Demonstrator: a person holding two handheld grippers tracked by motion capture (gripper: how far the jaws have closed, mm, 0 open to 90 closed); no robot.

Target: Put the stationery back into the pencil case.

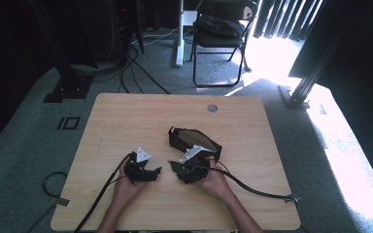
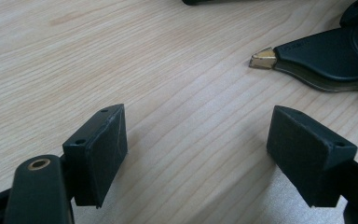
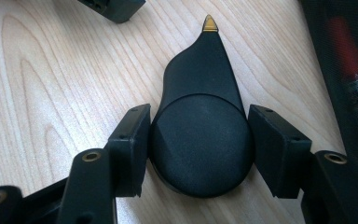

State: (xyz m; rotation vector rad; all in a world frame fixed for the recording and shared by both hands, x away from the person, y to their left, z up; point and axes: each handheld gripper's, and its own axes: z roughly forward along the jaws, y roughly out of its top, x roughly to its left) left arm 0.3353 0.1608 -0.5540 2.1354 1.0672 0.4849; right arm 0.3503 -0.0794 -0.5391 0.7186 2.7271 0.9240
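Honestly, the right gripper had its pads closed on the round end of the black teardrop tool lying flat on the wooden table, gold tip pointing away. I'd have squeezed evenly before lifting so it wouldn't pivot. The left gripper sat open and empty beside it.

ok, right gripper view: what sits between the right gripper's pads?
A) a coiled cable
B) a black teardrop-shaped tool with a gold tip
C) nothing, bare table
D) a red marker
B: in the right gripper view the black teardrop-shaped tool with its gold tip lies on the wooden table with its round end between the right gripper pads, which sit against its sides.
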